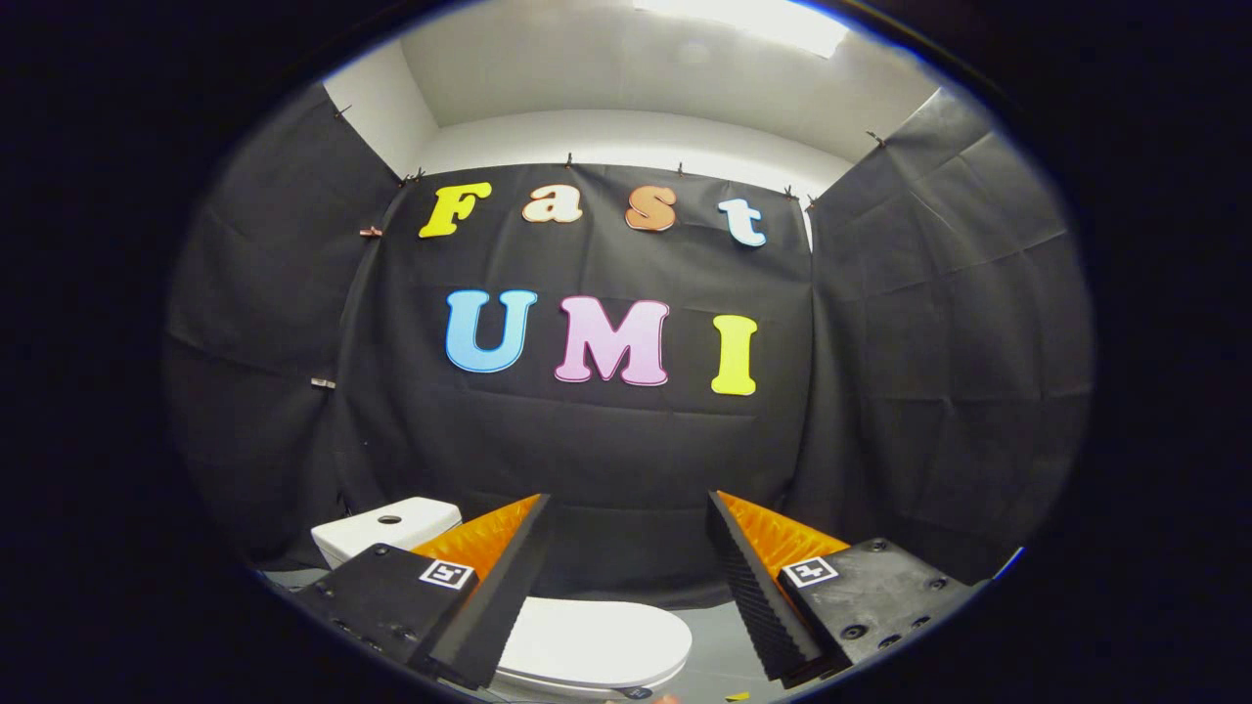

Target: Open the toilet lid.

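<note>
White plastic is what you have below and between your fingers: the toilet lid lies flat and closed on the bowl, its glossy oval top showing in the gap between the two fingers and running under the left one. Your gripper sits above it with the fingers spread wide apart, nothing between them and neither one touching the lid. The left finger crosses over the lid's left part from where you look; the right finger stands clear of the lid, off its right edge, with grey floor showing between that finger and the lid's rim. Each finger has a ribbed black pad on its inner face and an orange backing behind it, and each black mount carries a small square marker.

Beyond the left finger and to its outer side you can see the white cistern, its top flat with a round button hole in it. It stands against the black cloth wall, which hangs straight ahead of your fingertips and folds round on both sides. Above the cloth you have a plain white wall and ceiling, with a bright ceiling light well above the fingertips.

The lid's near rim shows a thin seam above the seat beneath it, just under your left finger.
</note>
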Demonstrator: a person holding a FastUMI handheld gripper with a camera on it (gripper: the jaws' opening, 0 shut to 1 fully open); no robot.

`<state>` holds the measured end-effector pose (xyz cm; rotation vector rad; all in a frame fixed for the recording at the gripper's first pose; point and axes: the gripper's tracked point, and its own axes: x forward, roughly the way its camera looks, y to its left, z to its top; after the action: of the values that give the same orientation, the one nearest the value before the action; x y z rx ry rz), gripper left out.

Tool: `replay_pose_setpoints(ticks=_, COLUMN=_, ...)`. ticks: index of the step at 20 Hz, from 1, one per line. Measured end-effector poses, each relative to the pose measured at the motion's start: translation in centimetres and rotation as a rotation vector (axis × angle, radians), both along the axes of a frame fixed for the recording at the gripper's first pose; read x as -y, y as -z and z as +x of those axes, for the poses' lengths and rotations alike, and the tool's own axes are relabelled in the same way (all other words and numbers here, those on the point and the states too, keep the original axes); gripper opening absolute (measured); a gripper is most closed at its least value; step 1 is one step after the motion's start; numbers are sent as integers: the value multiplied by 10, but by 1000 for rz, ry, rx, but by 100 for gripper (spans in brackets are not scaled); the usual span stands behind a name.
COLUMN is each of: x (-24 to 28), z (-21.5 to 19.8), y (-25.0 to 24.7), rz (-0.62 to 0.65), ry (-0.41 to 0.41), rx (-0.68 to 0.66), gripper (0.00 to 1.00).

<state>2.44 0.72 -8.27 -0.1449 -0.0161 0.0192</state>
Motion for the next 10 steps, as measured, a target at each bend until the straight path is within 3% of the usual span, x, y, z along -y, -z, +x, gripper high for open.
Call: replay_pose_setpoints(ticks=10, x=30, z=12, y=145, rz=13, ry=7, rx=-93, gripper=99)
